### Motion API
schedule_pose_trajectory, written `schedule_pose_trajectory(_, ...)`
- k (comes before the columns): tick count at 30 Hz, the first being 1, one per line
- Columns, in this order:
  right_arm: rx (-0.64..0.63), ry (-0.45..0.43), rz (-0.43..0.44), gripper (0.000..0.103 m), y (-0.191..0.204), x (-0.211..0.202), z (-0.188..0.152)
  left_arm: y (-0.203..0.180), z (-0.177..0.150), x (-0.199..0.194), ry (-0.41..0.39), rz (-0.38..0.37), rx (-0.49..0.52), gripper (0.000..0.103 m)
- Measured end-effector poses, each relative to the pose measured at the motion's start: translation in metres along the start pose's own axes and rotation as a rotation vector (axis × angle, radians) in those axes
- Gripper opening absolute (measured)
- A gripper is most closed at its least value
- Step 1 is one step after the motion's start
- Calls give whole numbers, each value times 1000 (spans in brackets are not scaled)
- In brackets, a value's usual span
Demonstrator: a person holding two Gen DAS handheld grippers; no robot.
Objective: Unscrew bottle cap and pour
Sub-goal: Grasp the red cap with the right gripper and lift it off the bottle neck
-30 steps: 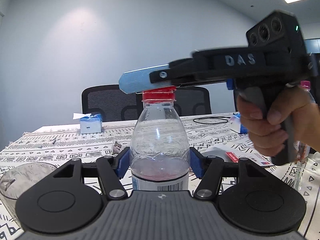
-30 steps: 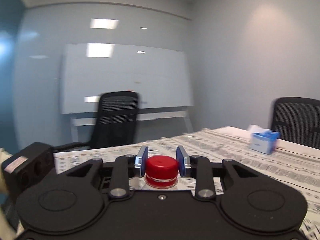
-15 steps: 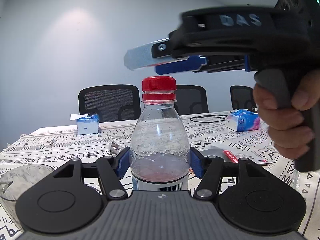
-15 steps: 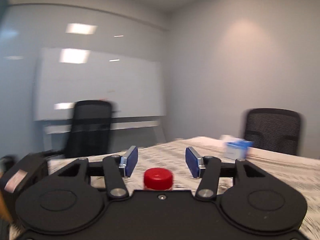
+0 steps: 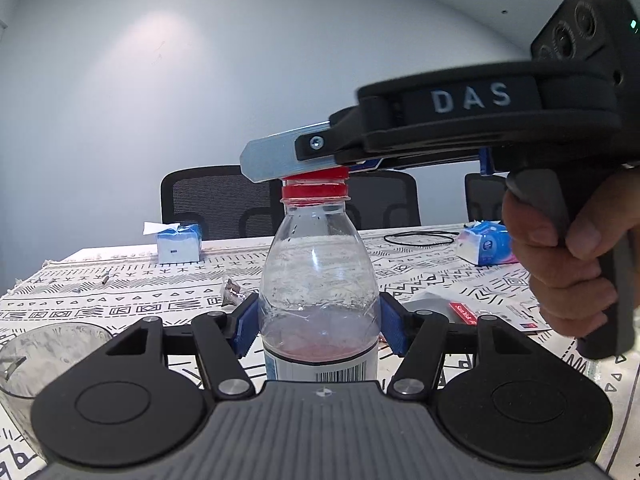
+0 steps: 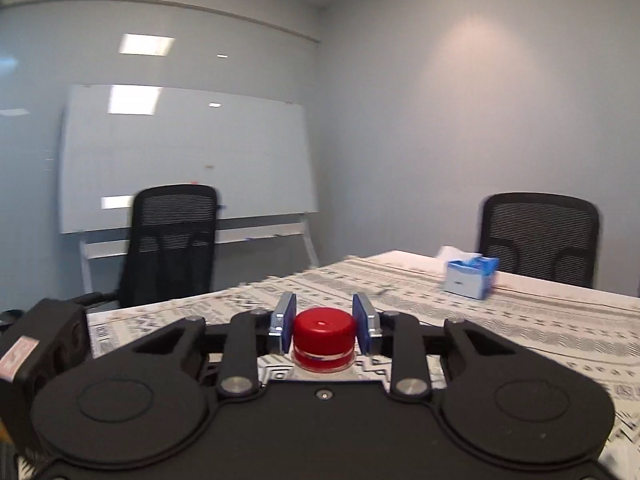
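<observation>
A clear plastic bottle [image 5: 318, 280] with a little reddish liquid at the bottom stands upright on the patterned tablecloth [image 5: 120, 280]. My left gripper [image 5: 318, 328] is shut on its lower body, blue pads pressing both sides. The red cap [image 5: 316, 176] sits on the neck. From the right, my right gripper [image 5: 288, 160] reaches level over the bottle top, held by a person's hand [image 5: 568, 272]. In the right wrist view this right gripper [image 6: 324, 320] is shut on the red cap [image 6: 324, 334], one blue pad against each side.
A clear glass bowl [image 5: 40, 352] stands at the near left. A blue tissue box [image 5: 178, 242] sits far left, a tissue pack [image 5: 486, 242] and a black cable [image 5: 418, 237] far right. A packet [image 5: 462, 312] lies right of the bottle. Black chairs [image 6: 172, 240] ring the table.
The right gripper let go of the cap, lifted above it with its jaws apart and swung round, then came back down and closed on the cap again. The left gripper and bottle stayed put.
</observation>
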State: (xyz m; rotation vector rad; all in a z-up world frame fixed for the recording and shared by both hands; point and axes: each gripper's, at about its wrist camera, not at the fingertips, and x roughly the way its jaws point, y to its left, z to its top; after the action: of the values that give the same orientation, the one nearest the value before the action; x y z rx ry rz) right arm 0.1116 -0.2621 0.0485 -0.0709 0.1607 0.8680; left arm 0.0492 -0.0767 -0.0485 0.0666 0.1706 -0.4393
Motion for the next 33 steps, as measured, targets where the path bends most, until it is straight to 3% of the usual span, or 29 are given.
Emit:
schedule_pose_trajectory(4,-5,-27,245,33,-36,-1,-4,-1,0,-1,1,-7,9,58)
schedule_pose_trajectory(7,2,-6,341,33,-53,2,3,-1,0,-2,0,-5,4,58)
schedule_pose_trajectory(10,-19,7,305,36,-43,-1,12,-1,0,0,-1,-7,11,58)
schedule_pose_trajectory(13,-27,-20,230,58,-26,-9,17,-4,0,0,-1,-7,18,58)
schedule_pose_trajectory(20,-40,-12,133,58,-20,-25,11,-1,-1,2,0,-7,8,59)
schedule_pose_trajectory(25,-7,-12,138,59,-37,-47,4,-2,0,4,0,-5,13,59)
schedule_pose_trajectory(33,-30,-10,146,59,-31,-33,5,-3,0,4,0,-1,15,59)
